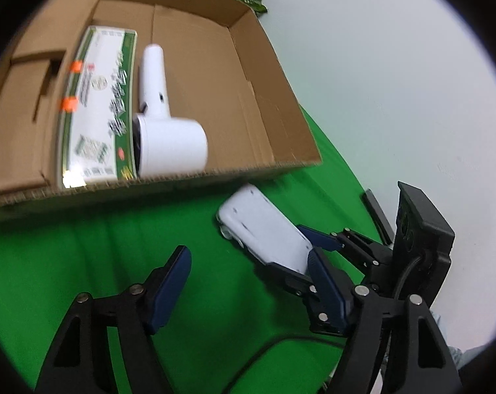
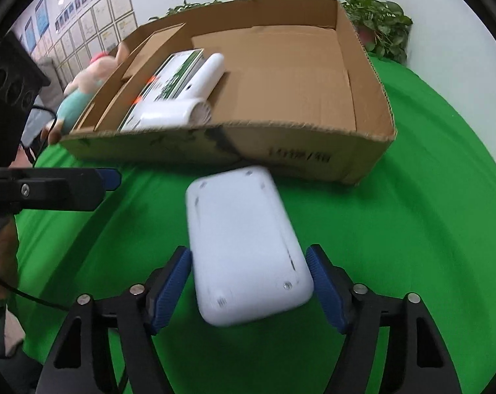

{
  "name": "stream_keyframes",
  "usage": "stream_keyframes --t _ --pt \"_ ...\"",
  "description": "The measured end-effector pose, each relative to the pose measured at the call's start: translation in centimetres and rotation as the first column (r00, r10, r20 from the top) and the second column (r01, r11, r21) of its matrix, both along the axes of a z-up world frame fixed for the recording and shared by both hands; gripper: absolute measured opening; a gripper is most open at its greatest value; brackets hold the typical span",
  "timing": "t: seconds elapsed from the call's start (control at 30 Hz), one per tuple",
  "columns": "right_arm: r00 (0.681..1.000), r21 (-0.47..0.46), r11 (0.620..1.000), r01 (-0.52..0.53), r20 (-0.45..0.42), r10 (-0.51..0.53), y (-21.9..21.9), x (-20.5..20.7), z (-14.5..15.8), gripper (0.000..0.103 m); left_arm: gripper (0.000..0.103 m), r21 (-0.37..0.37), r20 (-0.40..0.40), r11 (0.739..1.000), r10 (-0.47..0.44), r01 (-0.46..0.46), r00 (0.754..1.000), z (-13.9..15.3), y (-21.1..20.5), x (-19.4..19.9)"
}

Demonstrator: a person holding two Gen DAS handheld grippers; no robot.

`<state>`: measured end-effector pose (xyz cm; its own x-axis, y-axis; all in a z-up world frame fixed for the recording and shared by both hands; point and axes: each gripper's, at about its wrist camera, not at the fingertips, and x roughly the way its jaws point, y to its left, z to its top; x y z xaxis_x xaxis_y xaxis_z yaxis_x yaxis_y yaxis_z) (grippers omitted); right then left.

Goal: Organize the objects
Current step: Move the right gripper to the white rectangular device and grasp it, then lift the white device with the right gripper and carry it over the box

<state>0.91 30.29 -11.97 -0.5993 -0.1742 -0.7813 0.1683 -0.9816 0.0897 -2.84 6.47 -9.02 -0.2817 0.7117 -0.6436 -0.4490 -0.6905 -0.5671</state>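
Observation:
A white flat device (image 2: 244, 246) with rounded corners, its screwed underside up, lies tilted over the green cloth just in front of the cardboard box (image 2: 215, 151). My right gripper (image 2: 249, 259) is shut on it, a blue pad pressed to each long side. In the left wrist view the same device (image 1: 261, 226) shows between the right gripper's fingers (image 1: 316, 238). My left gripper (image 1: 248, 252) is open and holds nothing, low over the cloth to the left of the device. Inside the box (image 1: 182, 177) lie a white hair dryer (image 1: 169, 138) and a green-and-white carton (image 1: 97, 105).
A green cloth (image 2: 412, 229) covers the round table. The right half of the box floor (image 2: 297, 75) is bare cardboard. A plush toy (image 2: 83, 88) leans outside the box's left wall. Potted plants (image 2: 376, 23) stand behind the box against a white wall.

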Motion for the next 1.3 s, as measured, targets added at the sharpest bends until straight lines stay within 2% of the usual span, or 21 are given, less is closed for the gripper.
stream_keyframes --t 0.13,0.27,0.43,0.5,0.6,0.67,0.8,0.9,1.03,1.13,1.17,1.3 --pt "0.999 0.004 0.999 0.053 0.002 -0.053 -0.5 2.5 0.2 0.066 0.072 0.064 0.073 0.997 -0.044 0.039 0.996 -1.4 0.0 1.5" --pt "0.997 -0.053 0.996 0.068 0.033 -0.066 -1.1 5.4 0.4 0.066 0.072 0.156 0.16 0.984 -0.116 0.091 0.98 -2.5 0.3 2.7" --pt "0.997 -0.041 0.998 0.042 0.059 -0.04 -1.7 7.0 0.4 0.069 0.072 0.187 0.214 0.974 -0.163 0.124 0.963 -3.5 0.8 2.7" --pt "0.996 -0.065 0.997 0.053 0.078 -0.048 -1.3 7.1 0.1 0.074 0.071 0.179 0.236 0.979 -0.14 0.098 0.962 -3.9 1.0 1.9" --pt "0.995 -0.084 0.994 0.062 0.085 -0.055 -1.1 6.9 0.2 0.075 0.06 0.187 0.283 0.976 -0.16 0.109 0.946 -5.0 1.4 1.1" --pt "0.996 -0.11 0.993 0.047 0.085 -0.037 -1.3 7.0 0.3 0.076 0.052 0.167 0.283 0.979 -0.164 0.12 0.945 -5.3 1.9 1.0" --pt "0.998 -0.035 0.999 0.009 0.065 -0.007 -2.5 7.3 0.2 0.068 0.052 0.174 0.283 0.977 -0.168 0.122 0.944 -5.4 2.2 1.1" --pt "0.998 -0.024 1.0 0.018 0.065 -0.017 -2.8 7.3 0.4 0.064 0.052 0.168 0.278 0.979 -0.157 0.113 0.948 -5.5 2.1 1.2" --pt "0.996 -0.094 0.995 0.043 0.082 -0.035 -2.7 7.1 0.6 0.064 0.048 0.164 0.277 0.981 -0.143 0.1 0.95 -5.8 1.9 1.4" --pt "0.994 -0.168 0.984 0.058 0.101 -0.041 -2.7 7.0 0.7 0.064 0.038 0.153 0.281 0.985 -0.122 0.081 0.952 -6.1 1.5 1.5" --pt "0.994 -0.168 0.984 0.06 0.1 -0.044 -2.9 7.1 0.7 0.064 0.032 0.136 0.28 0.988 -0.108 0.072 0.954 -6.2 1.3 1.5" --pt "0.994 -0.163 0.985 0.059 0.097 -0.044 -3.5 7.2 0.8 0.063 0.032 0.111 0.266 0.991 -0.096 0.068 0.959 -6.0 0.9 2.0"
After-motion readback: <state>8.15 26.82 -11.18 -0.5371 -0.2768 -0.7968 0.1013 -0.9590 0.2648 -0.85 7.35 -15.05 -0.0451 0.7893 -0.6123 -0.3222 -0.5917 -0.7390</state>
